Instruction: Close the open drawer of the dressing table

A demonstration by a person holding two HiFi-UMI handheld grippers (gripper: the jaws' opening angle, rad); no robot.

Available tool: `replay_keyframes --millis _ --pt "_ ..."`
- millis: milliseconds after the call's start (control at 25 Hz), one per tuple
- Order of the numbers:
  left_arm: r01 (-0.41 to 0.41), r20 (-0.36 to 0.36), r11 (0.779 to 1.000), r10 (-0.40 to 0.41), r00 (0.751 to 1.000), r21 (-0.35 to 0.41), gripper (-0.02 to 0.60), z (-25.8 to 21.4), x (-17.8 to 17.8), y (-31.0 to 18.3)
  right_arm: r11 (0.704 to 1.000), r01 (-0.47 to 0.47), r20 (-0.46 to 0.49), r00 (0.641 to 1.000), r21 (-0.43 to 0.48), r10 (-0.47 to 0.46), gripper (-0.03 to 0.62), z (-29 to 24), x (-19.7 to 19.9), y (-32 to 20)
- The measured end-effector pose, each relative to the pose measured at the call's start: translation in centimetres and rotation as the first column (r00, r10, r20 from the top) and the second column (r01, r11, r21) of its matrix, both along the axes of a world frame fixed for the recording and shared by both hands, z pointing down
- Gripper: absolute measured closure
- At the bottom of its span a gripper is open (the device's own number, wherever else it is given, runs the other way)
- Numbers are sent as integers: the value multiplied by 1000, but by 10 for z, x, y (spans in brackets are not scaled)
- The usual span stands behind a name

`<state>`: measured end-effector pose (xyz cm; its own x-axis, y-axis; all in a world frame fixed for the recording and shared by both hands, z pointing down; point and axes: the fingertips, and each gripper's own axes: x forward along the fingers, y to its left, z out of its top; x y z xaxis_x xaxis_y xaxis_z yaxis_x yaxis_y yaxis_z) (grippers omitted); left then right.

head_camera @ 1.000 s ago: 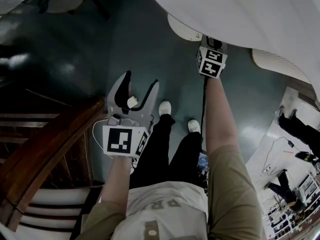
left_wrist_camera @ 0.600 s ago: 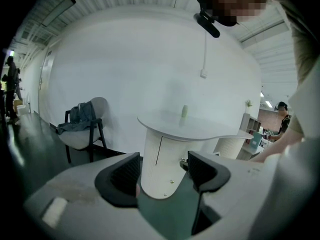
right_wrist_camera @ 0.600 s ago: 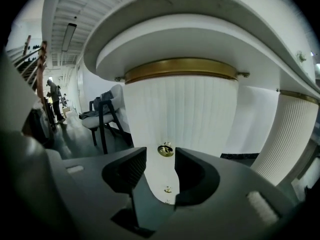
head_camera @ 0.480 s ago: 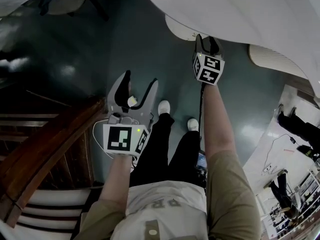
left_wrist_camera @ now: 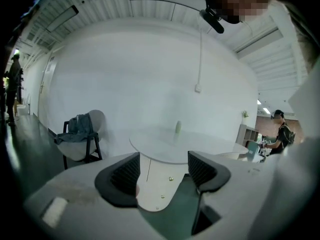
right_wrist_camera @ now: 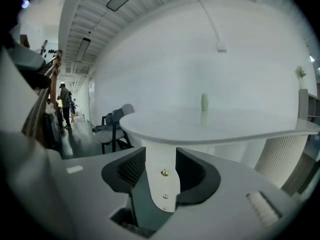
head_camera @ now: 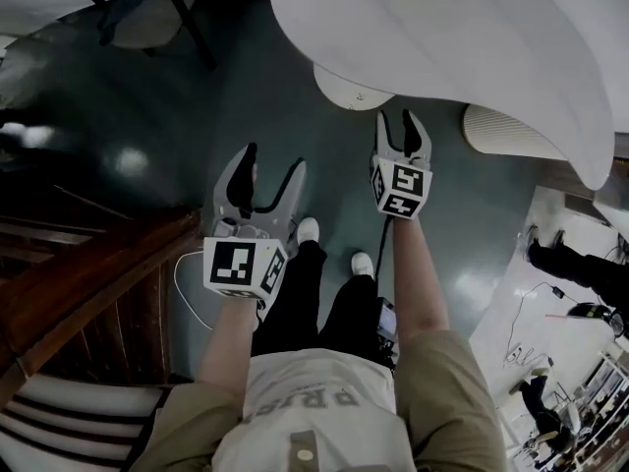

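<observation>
The white dressing table (head_camera: 472, 37) fills the top of the head view. Under its top sits a rounded white drawer unit (head_camera: 349, 87) with small gold knobs (right_wrist_camera: 164, 172); its fronts look flush in both gripper views. My right gripper (head_camera: 398, 121) hovers just short of that unit, open, and the unit shows through the gap between its jaws (right_wrist_camera: 160, 171) with no contact. To its left my left gripper (head_camera: 273, 160) is open and empty over the dark floor, facing the same unit (left_wrist_camera: 157, 184). A pale bottle (right_wrist_camera: 204, 102) stands on the tabletop.
A chair draped with clothing (head_camera: 147, 8) stands at the back left. A wooden stair rail (head_camera: 88, 283) runs along the left. A ribbed white cylinder (head_camera: 501, 131) stands right of the drawer unit. People and equipment (head_camera: 580, 264) are at the far right.
My right gripper has drawn back from the drawer unit toward the person and risen, and its jaws now stand apart. The left gripper has risen a little, still open.
</observation>
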<state>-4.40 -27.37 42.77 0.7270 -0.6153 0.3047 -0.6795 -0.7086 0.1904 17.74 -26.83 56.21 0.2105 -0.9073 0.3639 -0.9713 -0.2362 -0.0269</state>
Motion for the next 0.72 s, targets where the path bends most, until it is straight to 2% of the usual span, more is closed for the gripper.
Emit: replay_keyframes --millis 400,520,720 --pt "49 -64 994 -43 997 98 285 -90 -5 41 990 55 -51 998 132 -48 402 -159 -22 75" --pt "59 -72 988 -49 996 143 300 -116 -8 58 988 59 -88 995 144 -47 404 -200 -28 101" --pt "71 -85 974 -54 995 213 351 -150 -9 74 985 43 -137 990 168 -20 457 -253 -32 136"
